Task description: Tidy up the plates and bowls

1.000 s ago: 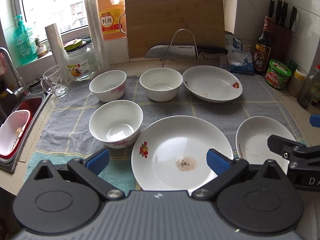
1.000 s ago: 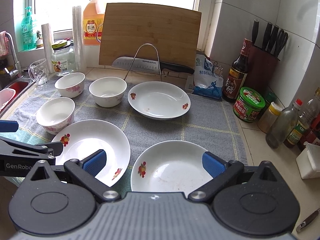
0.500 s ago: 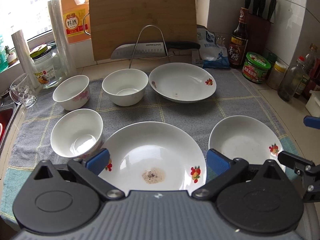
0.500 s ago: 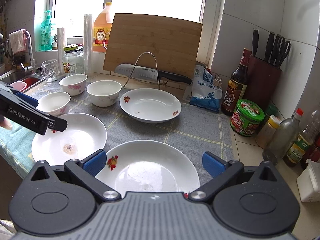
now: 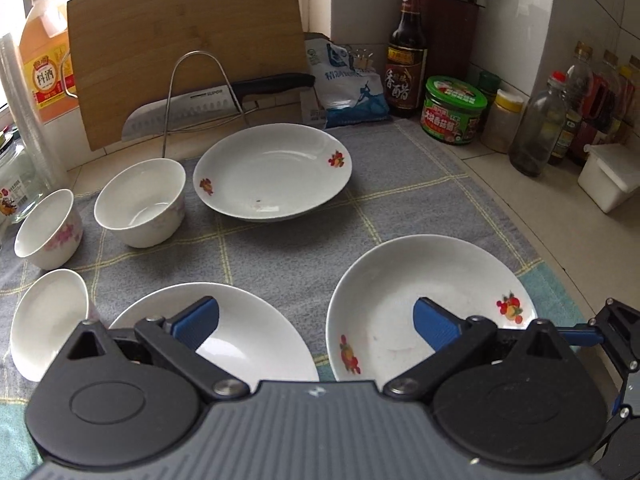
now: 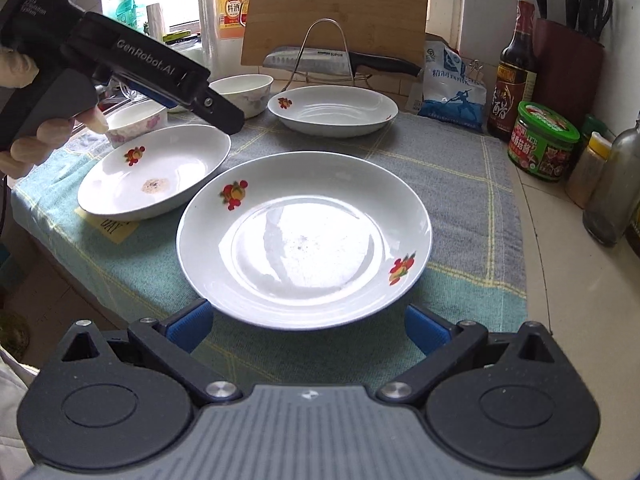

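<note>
**Nothing stacked yet, both grippers empty**

Left wrist view first: the left gripper [image 5: 316, 322] has its jaws spread wide with nothing in them, hovering over the near edge of the towel [image 5: 400, 196] on the counter [image 5: 540, 200]. Three plates, all lying apart: near-left plate [image 5: 248, 332] at 7 o'clock partly under the gripper, near-right plate [image 5: 432, 284] at 5 o'clock, far plate [image 5: 276, 172] at 12. Three bowls run down the left side at 9 to 10 o'clock: back bowl [image 5: 140, 204], middle bowl [image 5: 48, 232], front bowl [image 5: 44, 320]. Each sits on its own, none nested. The right gripper only pokes in at the right edge.

Right wrist view: the right gripper [image 6: 308, 324] also has its jaws wide open and empty, sitting just short of the near-right plate's rim at 6 o'clock, one finger on either side of it. The near-left plate, with a brownish smear in the middle, is at 10 o'clock; the left gripper hangs above it, held in a hand [image 6: 24, 120]. Far plate at 12.

So I'd say the job's basically at the start. All three plates and all three bowls are left to stack, and the near-right plate looks like the first pick.
</note>
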